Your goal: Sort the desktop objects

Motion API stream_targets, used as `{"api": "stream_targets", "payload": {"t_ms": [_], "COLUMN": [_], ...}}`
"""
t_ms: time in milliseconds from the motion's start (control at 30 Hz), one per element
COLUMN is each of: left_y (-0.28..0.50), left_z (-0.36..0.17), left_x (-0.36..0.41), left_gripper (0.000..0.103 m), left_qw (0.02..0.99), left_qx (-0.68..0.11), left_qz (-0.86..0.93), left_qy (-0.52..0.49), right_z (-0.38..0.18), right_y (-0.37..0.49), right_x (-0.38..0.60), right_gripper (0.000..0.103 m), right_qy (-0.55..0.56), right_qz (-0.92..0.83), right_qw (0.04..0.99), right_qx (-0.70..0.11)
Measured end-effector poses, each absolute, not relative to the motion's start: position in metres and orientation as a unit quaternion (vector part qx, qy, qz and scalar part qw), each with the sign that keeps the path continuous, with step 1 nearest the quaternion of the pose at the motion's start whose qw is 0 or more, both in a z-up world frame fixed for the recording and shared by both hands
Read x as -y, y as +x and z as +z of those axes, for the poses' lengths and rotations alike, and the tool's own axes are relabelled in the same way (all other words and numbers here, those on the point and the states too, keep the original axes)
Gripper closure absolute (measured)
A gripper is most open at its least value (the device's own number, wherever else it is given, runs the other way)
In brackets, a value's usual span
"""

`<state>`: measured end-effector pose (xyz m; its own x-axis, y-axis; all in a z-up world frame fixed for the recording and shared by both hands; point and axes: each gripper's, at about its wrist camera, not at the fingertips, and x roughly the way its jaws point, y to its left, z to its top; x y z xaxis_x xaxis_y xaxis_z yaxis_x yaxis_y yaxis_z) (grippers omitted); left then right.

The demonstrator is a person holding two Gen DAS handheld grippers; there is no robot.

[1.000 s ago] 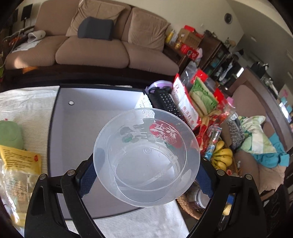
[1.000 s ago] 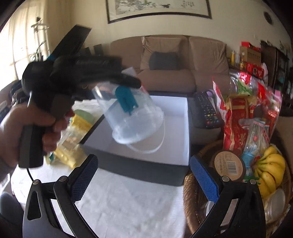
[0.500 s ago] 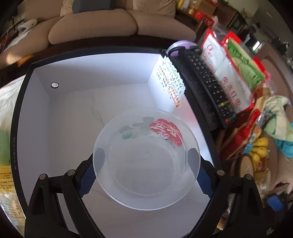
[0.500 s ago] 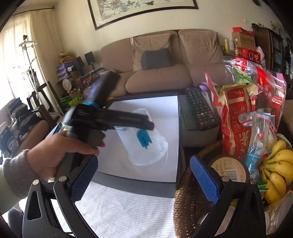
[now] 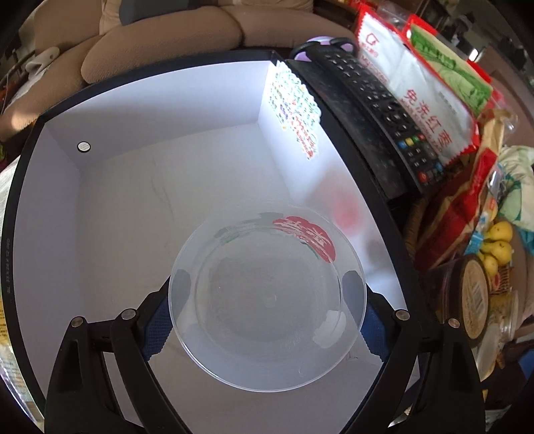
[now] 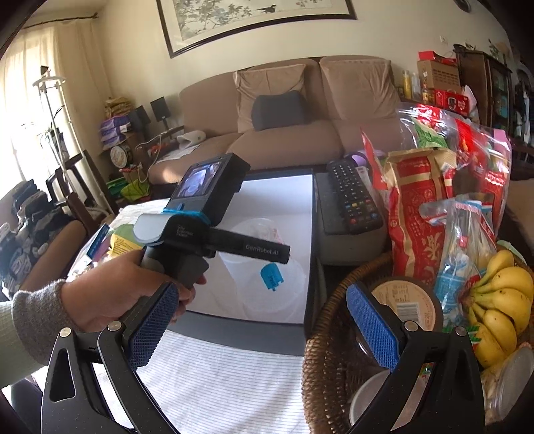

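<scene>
A tan sofa (image 6: pixel 300 127) with a grey cushion (image 6: pixel 278 108) stands against a cream wall (image 6: pixel 133 60) under a framed painting (image 6: pixel 257 20). Sunlight comes through a curtained window (image 6: pixel 26 93) at left. A dark cabinet (image 6: pixel 484 86) stands at right.

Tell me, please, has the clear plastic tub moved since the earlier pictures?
Yes. The clear plastic tub, held by the left gripper, has gone down into the white-lined box, whose walls now surround it.
</scene>
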<state>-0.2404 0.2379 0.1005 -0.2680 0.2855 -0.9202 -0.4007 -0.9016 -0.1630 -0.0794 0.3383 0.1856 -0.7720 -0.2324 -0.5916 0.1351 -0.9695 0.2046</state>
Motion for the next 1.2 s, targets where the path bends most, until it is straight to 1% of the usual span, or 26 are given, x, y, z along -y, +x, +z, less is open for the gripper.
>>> {"api": "stream_targets", "payload": {"t_ms": [67,133,233,367,467,533,633,800,867,900,933,967,1100,1200], "left_y": [-0.232,-0.224,-0.218,-0.219,-0.221,-0.219,-0.216,-0.222,-0.224,-0.225,-0.226,-0.224,-0.211,-0.206], "left_z": [0.098,0.092,0.088,0.095,0.102,0.107,0.120,0.120,0.115,0.112,0.110,0.106,0.105,0.109], "left_x": [-0.242,-0.246,-0.244,-0.224,-0.206,-0.200,-0.194,-0.173,-0.179,-0.182,-0.186,-0.192,-0.211,-0.217], "left_gripper": [0.010,0.007,0.006,0.006,0.000,0.000,0.000,0.000,0.002,0.006,0.012,0.014,0.015,0.014], "left_qw": [0.221,0.222,0.221,0.231,0.261,0.275,0.269,0.266,0.263,0.261,0.261,0.262,0.288,0.279], "left_qx": [-0.055,-0.056,-0.052,0.001,0.049,0.049,0.039,0.084,0.081,0.078,0.074,0.068,0.060,0.047], "left_qz": [0.790,0.782,0.777,0.771,0.757,0.756,0.774,0.780,0.777,0.774,0.770,0.765,0.761,0.769], "left_qy": [-0.569,-0.580,-0.586,-0.594,-0.596,-0.592,-0.572,-0.561,-0.566,-0.571,-0.578,-0.585,-0.578,-0.573], "right_z": [0.184,0.182,0.180,0.179,0.180,0.181,0.180,0.179,0.179,0.178,0.178,0.177,0.176,0.175], "right_y": [-0.076,-0.073,-0.069,-0.061,-0.056,-0.054,-0.053,-0.049,-0.048,-0.048,-0.047,-0.046,-0.042,-0.041], "right_x": [-0.341,-0.342,-0.345,-0.348,-0.348,-0.348,-0.349,-0.343,-0.341,-0.340,-0.339,-0.338,-0.335,-0.335], "right_gripper": [0.000,0.000,0.000,0.000,0.000,0.000,0.000,0.000,0.000,0.000,0.000,0.000,0.000,0.000], "right_qy": [0.325,0.330,0.334,0.335,0.333,0.333,0.333,0.336,0.338,0.338,0.339,0.339,0.342,0.345], "right_qz": [-0.937,-0.936,-0.935,-0.935,-0.936,-0.936,-0.935,-0.934,-0.934,-0.933,-0.933,-0.933,-0.932,-0.931], "right_qw": [0.096,0.092,0.088,0.085,0.083,0.083,0.083,0.088,0.089,0.090,0.091,0.092,0.095,0.094], "right_qx": [0.079,0.081,0.083,0.081,0.078,0.079,0.085,0.080,0.081,0.082,0.082,0.082,0.076,0.075]}}
